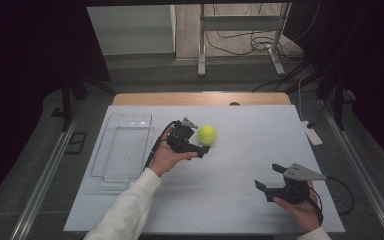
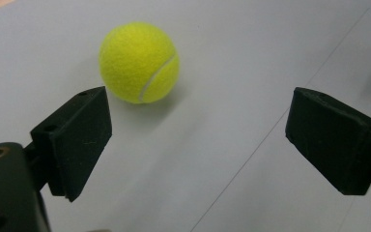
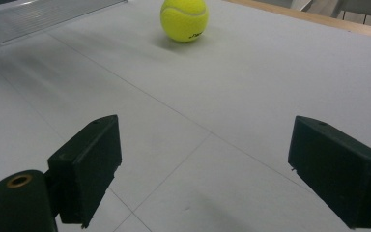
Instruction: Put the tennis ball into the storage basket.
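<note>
A yellow-green tennis ball point(image 1: 207, 134) rests on the white mat near the middle of the table. My left gripper point(image 1: 199, 137) is right beside it on its left, jaws wide open. In the left gripper view the ball point(image 2: 139, 63) lies just ahead of the left jaw, not between the jaws, and that gripper point(image 2: 198, 140) holds nothing. My right gripper point(image 1: 269, 176) is open near the front right of the mat, well away from the ball. In the right gripper view its jaws point(image 3: 205, 169) stand apart over bare mat, with the ball point(image 3: 184, 18) far ahead.
A clear plastic tray point(image 1: 109, 150) lies empty on the left of the mat, and its edge shows in the right gripper view point(image 3: 38, 17). A white power strip point(image 1: 312, 134) sits off the mat's right edge. The wooden table edge point(image 1: 200, 98) runs along the back.
</note>
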`<act>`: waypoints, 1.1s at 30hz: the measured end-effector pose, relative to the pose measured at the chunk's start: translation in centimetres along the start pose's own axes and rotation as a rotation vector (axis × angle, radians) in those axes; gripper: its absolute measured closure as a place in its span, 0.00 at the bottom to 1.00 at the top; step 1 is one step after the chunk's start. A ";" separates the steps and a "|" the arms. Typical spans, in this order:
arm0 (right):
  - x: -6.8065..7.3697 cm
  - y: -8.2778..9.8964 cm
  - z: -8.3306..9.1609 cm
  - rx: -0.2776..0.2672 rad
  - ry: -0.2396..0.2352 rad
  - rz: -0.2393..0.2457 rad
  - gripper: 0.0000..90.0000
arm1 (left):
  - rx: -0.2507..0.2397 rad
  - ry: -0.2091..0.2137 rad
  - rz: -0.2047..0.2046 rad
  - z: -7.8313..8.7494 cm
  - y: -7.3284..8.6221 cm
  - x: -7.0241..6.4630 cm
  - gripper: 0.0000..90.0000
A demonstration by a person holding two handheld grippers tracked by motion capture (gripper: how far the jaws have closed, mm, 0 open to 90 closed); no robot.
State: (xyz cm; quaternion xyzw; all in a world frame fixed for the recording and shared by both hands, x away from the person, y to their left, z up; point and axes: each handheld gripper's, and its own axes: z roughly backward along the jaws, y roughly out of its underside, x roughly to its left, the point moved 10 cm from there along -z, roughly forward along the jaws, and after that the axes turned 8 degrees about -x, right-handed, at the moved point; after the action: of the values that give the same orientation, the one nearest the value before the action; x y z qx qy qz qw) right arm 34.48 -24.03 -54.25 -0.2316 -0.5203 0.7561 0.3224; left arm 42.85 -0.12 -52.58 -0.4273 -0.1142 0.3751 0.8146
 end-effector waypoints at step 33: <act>-0.1 0.1 -0.2 0.001 -0.005 -0.002 0.13 | 0.055 -0.016 0.004 -2.3 -1.8 1.7 0.09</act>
State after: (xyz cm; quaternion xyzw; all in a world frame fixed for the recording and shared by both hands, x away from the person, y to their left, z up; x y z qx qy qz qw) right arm 34.62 -23.99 -54.35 -0.2290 -0.5211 0.7566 0.3220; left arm 46.10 -0.94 -52.82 -0.4017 -0.1096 0.3831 0.8245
